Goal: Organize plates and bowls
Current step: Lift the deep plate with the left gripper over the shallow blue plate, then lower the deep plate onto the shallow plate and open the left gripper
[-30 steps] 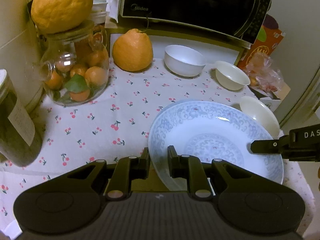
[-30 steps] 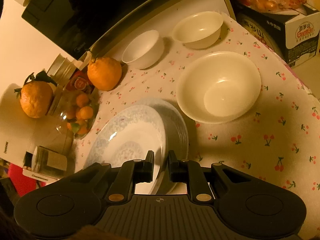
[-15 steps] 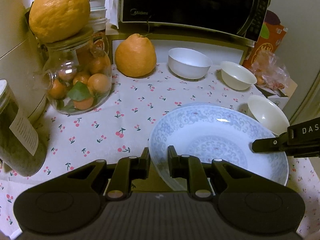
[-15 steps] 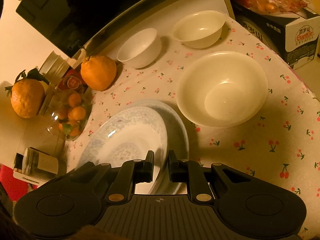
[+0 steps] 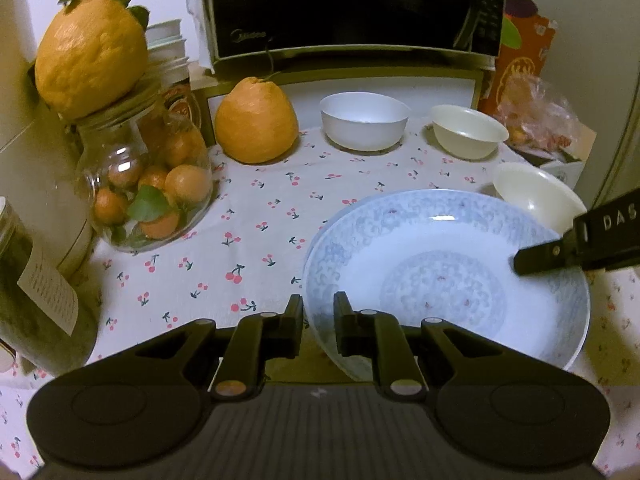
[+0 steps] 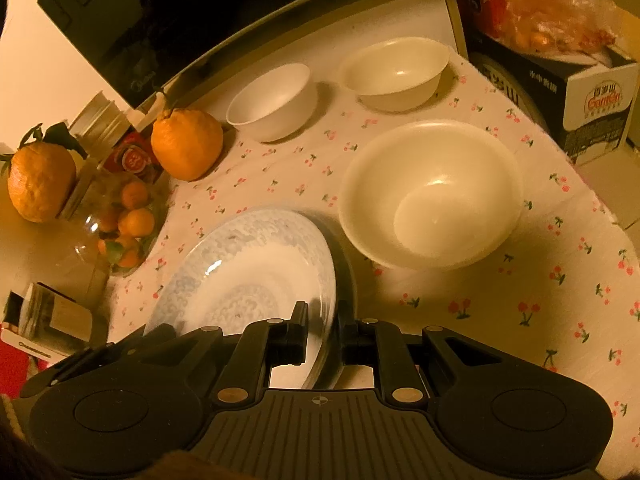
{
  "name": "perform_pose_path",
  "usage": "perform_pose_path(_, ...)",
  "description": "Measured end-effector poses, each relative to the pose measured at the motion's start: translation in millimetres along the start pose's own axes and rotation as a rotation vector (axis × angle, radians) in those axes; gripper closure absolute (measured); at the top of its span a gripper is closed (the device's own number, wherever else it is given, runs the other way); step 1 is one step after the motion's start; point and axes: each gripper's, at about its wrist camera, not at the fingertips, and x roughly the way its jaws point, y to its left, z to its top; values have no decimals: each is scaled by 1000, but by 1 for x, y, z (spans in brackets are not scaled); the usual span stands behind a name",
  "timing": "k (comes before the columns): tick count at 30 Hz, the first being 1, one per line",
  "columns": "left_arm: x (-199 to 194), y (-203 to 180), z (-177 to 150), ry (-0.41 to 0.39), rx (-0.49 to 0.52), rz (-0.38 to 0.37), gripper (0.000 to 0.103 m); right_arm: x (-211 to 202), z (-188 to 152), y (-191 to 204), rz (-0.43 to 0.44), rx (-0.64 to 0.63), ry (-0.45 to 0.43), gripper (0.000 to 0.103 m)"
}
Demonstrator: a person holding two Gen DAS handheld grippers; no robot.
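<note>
Plates and bowls share the worktop [image 5: 256, 216], which is covered by a white cloth printed with cherries. A black microwave [image 5: 344, 8] stands along the back edge, the largest thing in sight. In front of it, the top blue-patterned plate [image 5: 444, 280] sits over a second plate [image 6: 347, 272] whose rim shows at the right wrist view's far side; whether the two touch cannot be told. The left hand-held gripper [image 5: 318, 320] is closed on the near left rim of the top plate, and the right hand-held gripper [image 6: 323, 332] is clamped on its opposite rim, one finger over the plate's face and the other outside.

Just beside the plates lies the large cream bowl [image 6: 430, 194], close to the right rim. Behind it, near the microwave, stand a smaller cream bowl [image 5: 468, 132] and a white bowl [image 5: 364, 120], side by side and apart.

To the left, a big orange [image 5: 256, 120] rests on the cloth beside the white bowl. A glass jar [image 5: 148, 192] of small oranges stands further left, with another large orange [image 5: 92, 56] sitting on its lid. A dark jar with a paper label [image 5: 36, 296] occupies the near left corner. On the right, a printed carton [image 6: 560, 96] carries a plastic bag of snacks [image 6: 552, 4], hemming in the bowls on that side.
</note>
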Motion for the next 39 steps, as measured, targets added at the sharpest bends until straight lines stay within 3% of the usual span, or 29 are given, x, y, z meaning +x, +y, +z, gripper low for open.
perform_pose_path(14,0,-4,-3,-7,40,21,89,-4,-4,11,-40,-117,-38,88)
perform_pose_path(39,-4,-13,-5,5,114,49,86,-8,-14,37,-181,-316,13,87)
